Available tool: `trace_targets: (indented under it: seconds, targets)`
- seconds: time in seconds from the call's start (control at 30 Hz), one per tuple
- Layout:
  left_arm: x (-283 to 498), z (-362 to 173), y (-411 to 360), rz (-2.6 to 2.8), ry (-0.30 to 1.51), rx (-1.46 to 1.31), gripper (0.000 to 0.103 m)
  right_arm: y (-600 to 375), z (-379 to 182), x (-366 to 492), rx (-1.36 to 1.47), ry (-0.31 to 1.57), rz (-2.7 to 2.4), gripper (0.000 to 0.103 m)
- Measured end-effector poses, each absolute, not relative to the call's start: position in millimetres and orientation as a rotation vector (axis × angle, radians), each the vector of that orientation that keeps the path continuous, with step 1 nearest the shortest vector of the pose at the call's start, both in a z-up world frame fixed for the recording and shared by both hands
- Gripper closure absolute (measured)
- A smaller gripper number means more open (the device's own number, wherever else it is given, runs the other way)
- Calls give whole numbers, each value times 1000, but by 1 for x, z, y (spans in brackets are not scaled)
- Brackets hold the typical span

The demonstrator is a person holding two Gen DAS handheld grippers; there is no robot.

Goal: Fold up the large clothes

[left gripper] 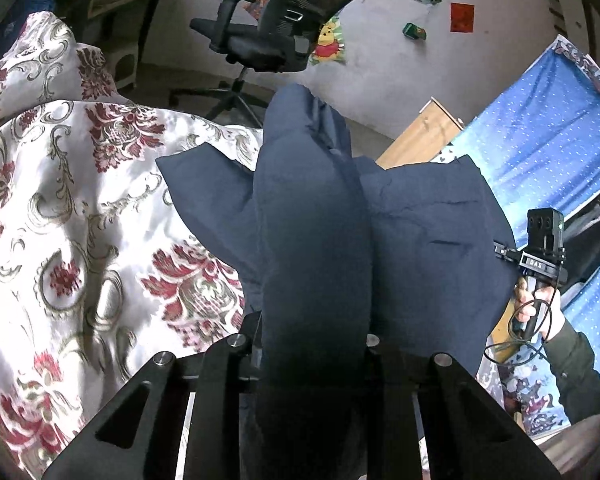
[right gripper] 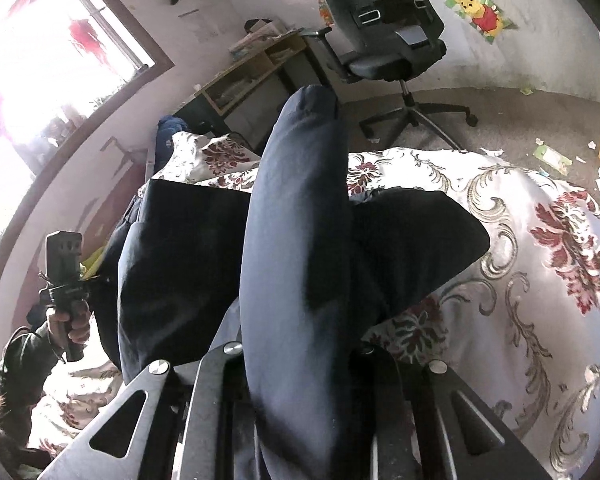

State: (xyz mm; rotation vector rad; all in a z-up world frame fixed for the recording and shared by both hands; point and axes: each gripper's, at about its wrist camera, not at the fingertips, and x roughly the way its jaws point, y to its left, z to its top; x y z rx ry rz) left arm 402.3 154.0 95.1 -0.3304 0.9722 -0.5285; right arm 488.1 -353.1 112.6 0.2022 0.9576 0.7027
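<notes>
A large navy garment hangs lifted over a bed with a white bedspread patterned in red flowers. In the left wrist view a fold of it wraps my left gripper and hides both fingers; the gripper is shut on the cloth. My right gripper holds the garment's right edge, with a hand on its handle. In the right wrist view the navy garment also drapes over my right gripper, which is shut on it. There my left gripper grips the cloth's left edge above the bedspread.
A black office chair stands on the carpet beyond the bed. A blue dotted sheet and a wooden board lie to the right. A desk with shelves and a bright window are at the left. Litter dots the floor.
</notes>
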Motion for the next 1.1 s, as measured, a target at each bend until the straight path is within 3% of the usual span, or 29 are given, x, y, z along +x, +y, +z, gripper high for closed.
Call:
trace_targets:
  seconds: [0.33, 0.5, 0.63, 0.7, 0.8, 0.93, 1.1]
  targets:
    - [391, 65, 147, -455, 1004, -323, 85, -372, 62, 481, 231, 1040, 602, 83]
    - [385, 60, 151, -402, 1010, -301, 81, -385, 48, 476, 258, 1045, 539, 77]
    - [386, 53, 157, -304, 1047, -314, 72, -385, 45, 472, 204, 1049, 474, 64]
    - [385, 51, 158, -263, 1053, -313, 62, -384, 43, 470, 168, 1050, 439, 55]
    - [380, 49, 160, -173, 1048, -297, 51, -383, 38, 465, 136, 1061, 390, 37]
    - [371, 50, 163, -118, 1039, -309, 49, -387, 38, 456, 124, 1044, 336, 20]
    - [356, 59, 163, -79, 987, -305, 21, -393, 46, 445, 137, 1003, 303, 10]
